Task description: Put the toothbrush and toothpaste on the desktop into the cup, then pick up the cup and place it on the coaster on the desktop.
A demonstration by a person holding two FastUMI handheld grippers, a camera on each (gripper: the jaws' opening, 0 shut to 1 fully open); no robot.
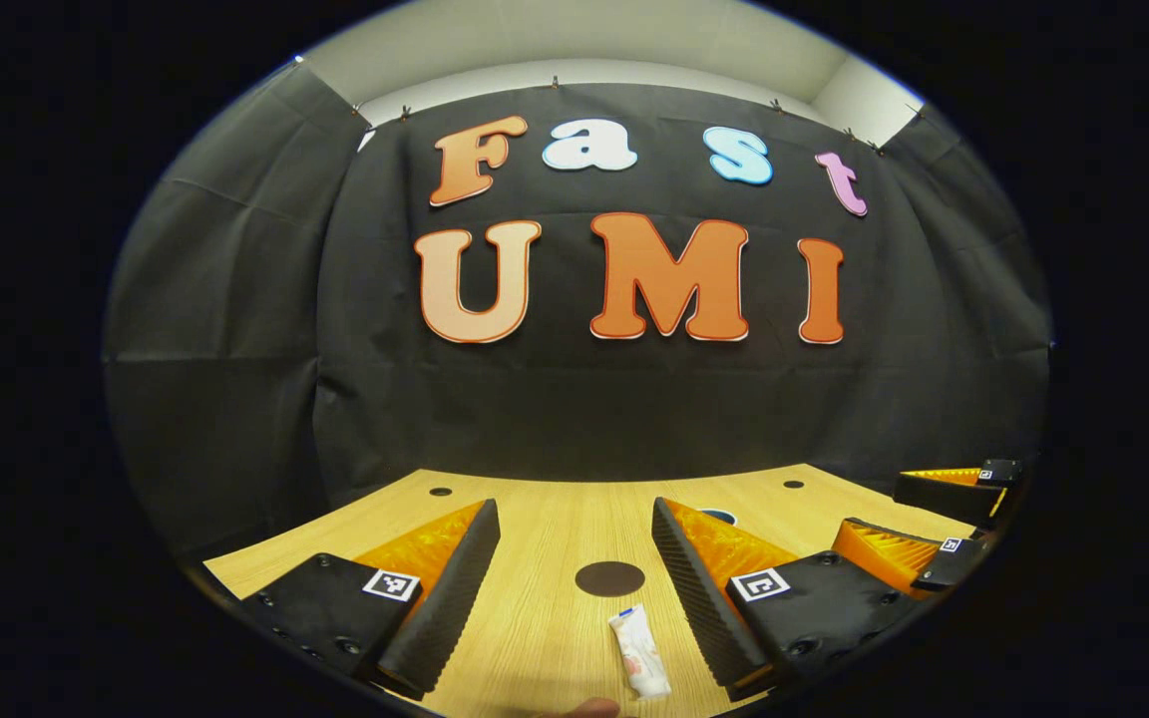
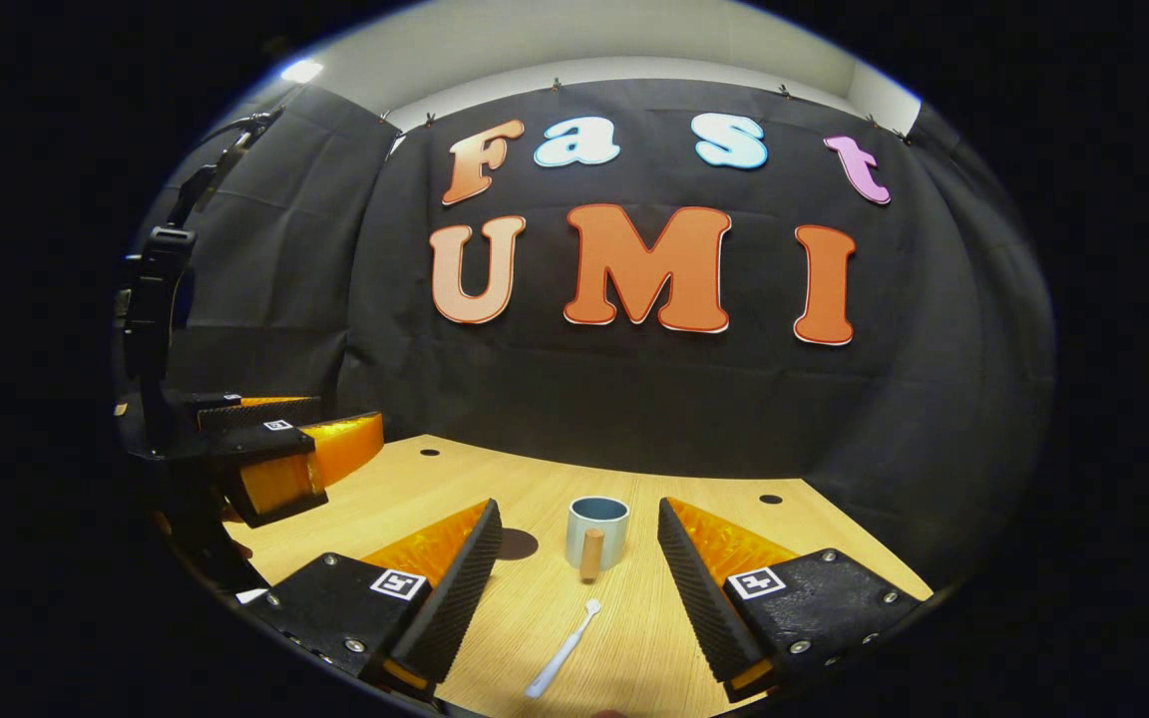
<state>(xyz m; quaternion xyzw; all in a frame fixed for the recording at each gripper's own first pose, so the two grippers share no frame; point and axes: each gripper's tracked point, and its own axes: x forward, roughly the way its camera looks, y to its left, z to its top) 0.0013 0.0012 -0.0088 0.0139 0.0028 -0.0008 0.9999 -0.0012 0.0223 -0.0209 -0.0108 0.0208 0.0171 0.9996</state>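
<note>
I see both hand-held grippers, left [image 1: 574,578] and right [image 2: 579,573], wide apart, empty; toothpaste [image 1: 639,653] at 6 o'clock of coaster [image 1: 609,578]; toothbrush [image 2: 563,650] at 6 o'clock of cup [image 2: 596,532].

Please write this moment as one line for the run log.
phase: before first grasp | left gripper: open above toothpaste | right gripper: open above toothbrush | cup: upright, empty | coaster: bare

Light wood-grain desk [image 1: 535,638] spans near ground, grain running near to far. Small dark round holes [image 1: 441,492] in desk top near far edge, left and right. Black cloth wall [image 1: 235,329] hangs behind desk, creased, clipped along top. Pale ceiling [image 2: 584,35] above; bright lamp [image 2: 301,71] far left.
</note>
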